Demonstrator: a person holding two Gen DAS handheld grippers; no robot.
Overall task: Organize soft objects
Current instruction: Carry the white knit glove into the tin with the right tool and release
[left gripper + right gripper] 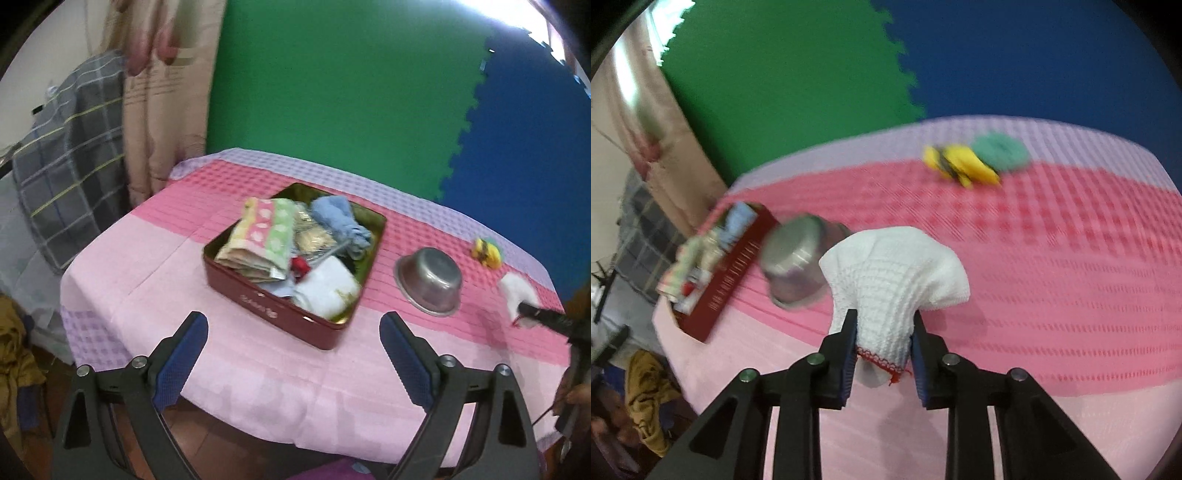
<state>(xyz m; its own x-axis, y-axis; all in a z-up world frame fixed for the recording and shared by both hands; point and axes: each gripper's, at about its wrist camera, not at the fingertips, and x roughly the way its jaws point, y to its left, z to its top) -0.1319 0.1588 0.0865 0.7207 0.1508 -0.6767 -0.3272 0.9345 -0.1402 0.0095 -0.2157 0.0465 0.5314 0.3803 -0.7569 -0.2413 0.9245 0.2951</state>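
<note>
Right gripper (882,336): clamped on the white knitted cloth (894,280), its 2 blue pads pinching the cloth's narrow red-stitched end; the rest of the cloth bulges forward over the fingertips, above the table
White knitted cloth from the left wrist view (517,295): seen at the far right edge of the table, pinched by the dark tip of the right gripper (532,314)
Left gripper (293,325): jaws spread wide with nothing between them, held off the near edge of the table, facing the tin
Red tin (258,301): open, rectangular, near the middle of the table, already filled with soft things
Tin contents: folded pastel towel (264,236) at the left, blue cloth (341,218) at the back, white folded cloth (327,286) at the front corner
Metal bowl (430,280): upside down on the cloth, just right of the tin, apart from it
Yellow plush toy (960,164): far side of the table, touching a green round pad (999,151)
Table cover (147,280): pink and lilac checked cloth
</note>
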